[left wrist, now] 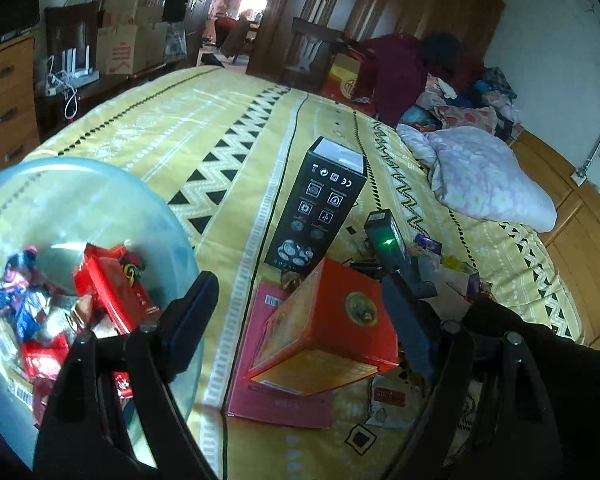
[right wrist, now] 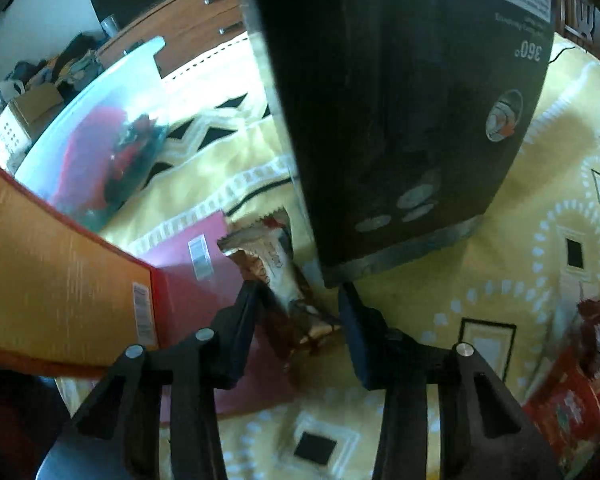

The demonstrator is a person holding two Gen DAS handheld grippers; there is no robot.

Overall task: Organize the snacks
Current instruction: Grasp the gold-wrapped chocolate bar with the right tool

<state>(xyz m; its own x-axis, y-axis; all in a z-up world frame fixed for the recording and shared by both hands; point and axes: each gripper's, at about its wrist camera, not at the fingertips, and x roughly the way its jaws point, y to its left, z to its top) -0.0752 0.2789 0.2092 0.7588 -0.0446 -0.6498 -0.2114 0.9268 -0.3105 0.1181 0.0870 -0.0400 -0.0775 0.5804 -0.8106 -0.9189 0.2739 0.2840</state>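
Observation:
A brown and white snack bar (right wrist: 276,268) lies on the yellow patterned bedspread (right wrist: 500,280), against the foot of a tall black box (right wrist: 400,120). My right gripper (right wrist: 300,304) has the bar between its fingers, and the pads seem to press on its lower end. My left gripper (left wrist: 298,284) stands open with nothing in it, between a clear plastic bowl (left wrist: 100,172) and a red and gold box (left wrist: 332,320). Several red, blue and silver snack packs (left wrist: 100,284) fill the bowl. The right gripper's body (left wrist: 384,236), with a green light, shows beyond the red box.
A flat pink box (left wrist: 276,396) lies under the red box. Loose snack wrappers (left wrist: 432,246) lie to the right, with more red packs (right wrist: 572,384). A quilt (left wrist: 480,176) sits at the bed's far right. A person (left wrist: 400,68) bends over beyond the bed.

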